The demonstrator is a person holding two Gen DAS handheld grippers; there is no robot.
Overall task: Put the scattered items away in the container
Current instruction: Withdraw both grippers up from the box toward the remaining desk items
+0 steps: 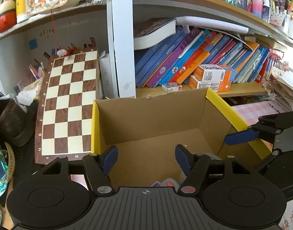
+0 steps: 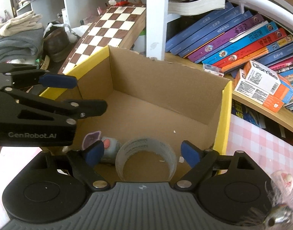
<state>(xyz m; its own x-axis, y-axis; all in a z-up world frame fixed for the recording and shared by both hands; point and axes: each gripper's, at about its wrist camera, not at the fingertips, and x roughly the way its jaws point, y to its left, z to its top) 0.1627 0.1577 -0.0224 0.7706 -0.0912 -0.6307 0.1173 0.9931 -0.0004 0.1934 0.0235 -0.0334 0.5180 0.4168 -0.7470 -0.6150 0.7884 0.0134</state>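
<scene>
While both tools hang over the open cardboard box (image 1: 154, 126), nothing sits between either pair of fingers.

Left wrist view: left gripper (image 1: 145, 158) spread wide, empty, aimed at the box floor. A pale toy (image 1: 165, 183) just peeks out near the front wall. The right gripper (image 1: 261, 132) reaches in over the yellow-edged right wall. Chessboard (image 1: 69, 103) leans left of the box.

Right wrist view: right gripper (image 2: 142, 153) also spread apart, empty, directly above a tape roll (image 2: 146, 157) lying on the box floor; the small toy (image 2: 108, 147) rests just beside the roll. The left gripper (image 2: 69, 95) crosses in from the left wall.

Judgement: these look like finished drops. Best done by lifting each tool straight up clear of the walls before swinging out, so the fingers don't snag the rim or drag the box. Then seek leftovers on the pink checked cloth (image 2: 261, 145).
</scene>
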